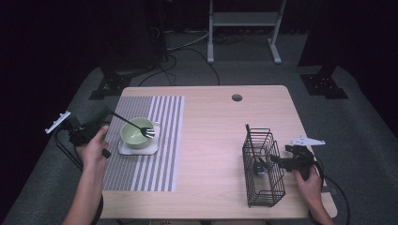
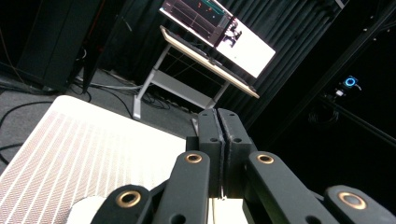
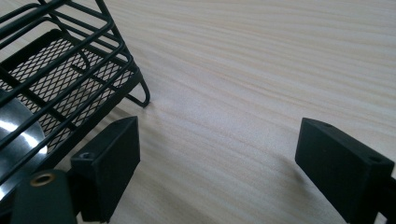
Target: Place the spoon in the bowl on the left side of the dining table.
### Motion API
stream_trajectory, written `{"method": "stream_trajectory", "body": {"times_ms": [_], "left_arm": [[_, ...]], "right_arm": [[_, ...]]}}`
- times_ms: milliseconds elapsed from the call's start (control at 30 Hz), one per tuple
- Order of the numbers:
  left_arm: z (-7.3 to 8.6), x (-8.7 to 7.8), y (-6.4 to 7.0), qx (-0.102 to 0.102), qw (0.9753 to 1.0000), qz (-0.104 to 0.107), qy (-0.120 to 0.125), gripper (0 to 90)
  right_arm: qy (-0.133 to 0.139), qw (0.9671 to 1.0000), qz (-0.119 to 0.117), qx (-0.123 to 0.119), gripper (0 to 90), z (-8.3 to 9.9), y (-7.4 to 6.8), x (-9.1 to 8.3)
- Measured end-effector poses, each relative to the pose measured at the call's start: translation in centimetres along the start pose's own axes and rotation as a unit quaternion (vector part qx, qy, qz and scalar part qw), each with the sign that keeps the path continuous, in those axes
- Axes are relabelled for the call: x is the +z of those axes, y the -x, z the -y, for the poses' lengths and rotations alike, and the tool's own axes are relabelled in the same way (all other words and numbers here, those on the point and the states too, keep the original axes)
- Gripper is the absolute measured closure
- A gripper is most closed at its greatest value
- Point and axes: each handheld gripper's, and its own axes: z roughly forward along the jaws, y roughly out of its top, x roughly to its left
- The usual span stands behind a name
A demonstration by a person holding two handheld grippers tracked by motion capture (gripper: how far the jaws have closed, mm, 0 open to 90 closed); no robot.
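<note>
- The left gripper (image 1: 96,123) is held at the left edge of the table (image 1: 211,140), over the striped placemat (image 1: 159,140), with the person's left hand (image 1: 94,147) wrapped round its grip.
- Its jaws are pressed together on the black handle of a fork (image 1: 133,125); in the left gripper view the two pads (image 2: 219,140) meet with no gap to be seen, though the thin handle itself is hard to make out there.
- The fork slants from the gripper down to the right, its silver tines lying at the right rim of the green bowl (image 1: 133,136).
- The bowl stands on a small pale square mat (image 1: 152,149) (or a shallow dish, it seems), which lies on the placemat.
- The right gripper (image 1: 280,161) is low at the right side of the table, just beside the black wire caddy (image 1: 263,173), held by the person's right hand (image 1: 307,180).
- In the right gripper view its jaws are spread wide over bare wood, holding nothing; the caddy's foot (image 3: 144,100) stands just past the left jaw.
- Inside the caddy a dark-handled utensil (image 1: 251,143) stands upright, and something shiny shows behind the mesh (image 3: 18,135).
</note>
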Motion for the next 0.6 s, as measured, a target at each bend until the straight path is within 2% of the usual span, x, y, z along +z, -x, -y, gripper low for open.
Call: {"method": "stream_trajectory", "body": {"times_ms": [600], "left_arm": [[-0.7,-0.8,-1.3,-0.007,0.9997,-0.022,0.011,89.4]], "right_arm": [[0.000,1.0000,0.001,0.000,13.0,0.0,0.0,0.0]]}}
